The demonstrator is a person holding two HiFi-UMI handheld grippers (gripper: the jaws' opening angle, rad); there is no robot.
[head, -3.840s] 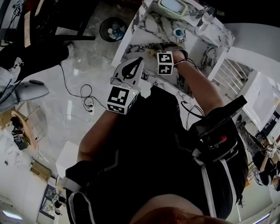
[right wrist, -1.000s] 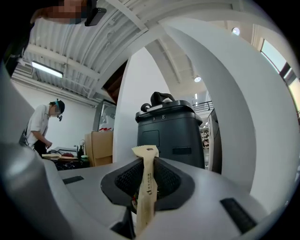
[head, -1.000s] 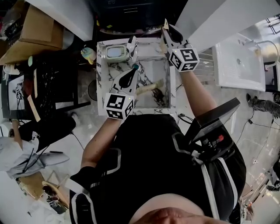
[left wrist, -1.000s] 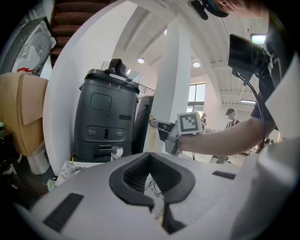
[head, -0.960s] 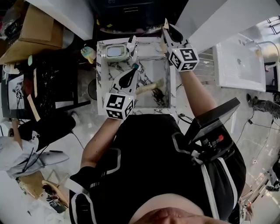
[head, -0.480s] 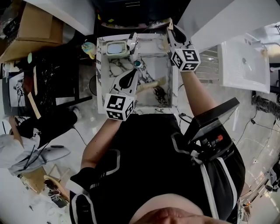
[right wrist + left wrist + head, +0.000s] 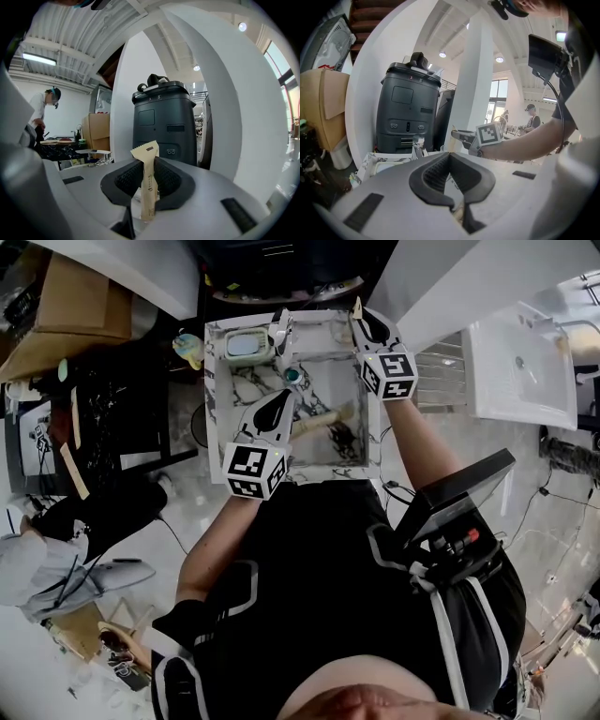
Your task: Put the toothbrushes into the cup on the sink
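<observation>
While my right tongs (image 7: 361, 322) clamp a wrapped toothbrush (image 7: 147, 185), the left tongs (image 7: 284, 397) hang shut and empty.
Marble sink (image 7: 215, 409) at my 12 o'clock. Held toothbrush stands upright between the pads, its paper top poking above them, over the sink's 1 o'clock corner. Clear cup (image 7: 280, 334) on the back rim near 11 o'clock, apart from both tongs. Second toothbrush (image 7: 325, 420) lies in the basin, just at 3 o'clock of the left tongs' tips.

White sink (image 7: 215, 418) with black marble veining, tan paper-wrapped toothbrush (image 7: 147, 183), pale green dish (image 7: 246, 345) far left, dark grey machine (image 7: 164, 126) beyond.
</observation>
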